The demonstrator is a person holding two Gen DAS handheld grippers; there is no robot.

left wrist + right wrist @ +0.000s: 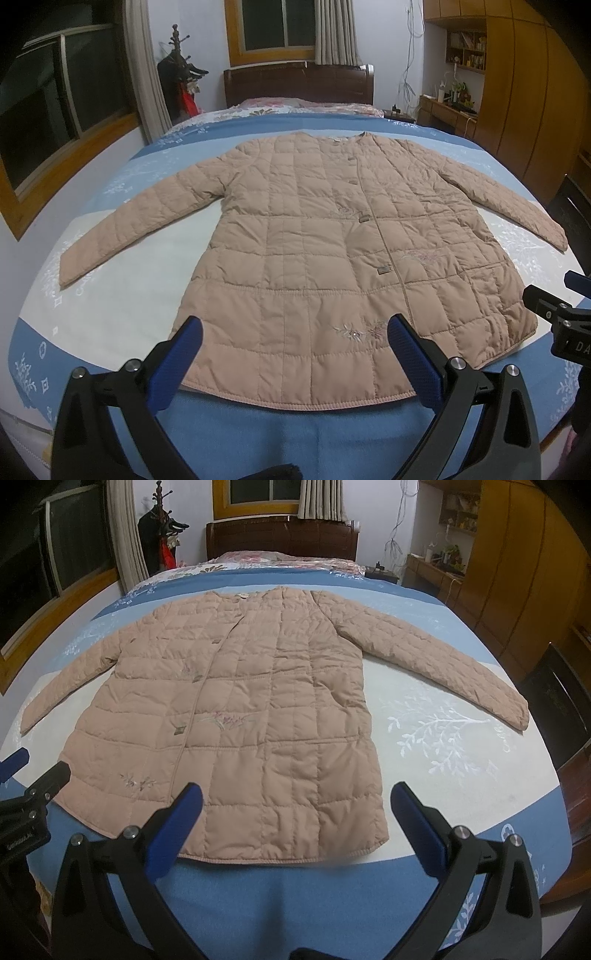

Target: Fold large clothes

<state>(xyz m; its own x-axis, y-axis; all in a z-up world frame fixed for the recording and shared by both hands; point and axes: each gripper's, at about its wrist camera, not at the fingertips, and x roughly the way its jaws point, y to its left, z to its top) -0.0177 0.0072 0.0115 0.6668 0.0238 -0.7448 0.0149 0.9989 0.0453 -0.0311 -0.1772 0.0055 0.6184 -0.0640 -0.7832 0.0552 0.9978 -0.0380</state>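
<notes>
Pink quilted coat (314, 240) lies flat, front up and buttoned, in the middle of the bed (122, 306), collar toward the headboard (299, 83) end, hem along the foot edge. Both sleeves are spread out toward the bed's side edges, likely so each can be flipped inward in one move. Nothing folded yet; task looks to be at its start. Left claw (295, 360) is spread wide and empty, hovering over the hem near the foot edge, the embroidered flowers showing between its blue pads (173, 365). Right claw (295, 825) is likewise released and carrying nothing, over the hem's other end by the coat's lower corner. Both sit side by side at the foot edge, probably staged for the first fold. Puffy filling will likely spring back, so a deep pinch seems wise.
</notes>
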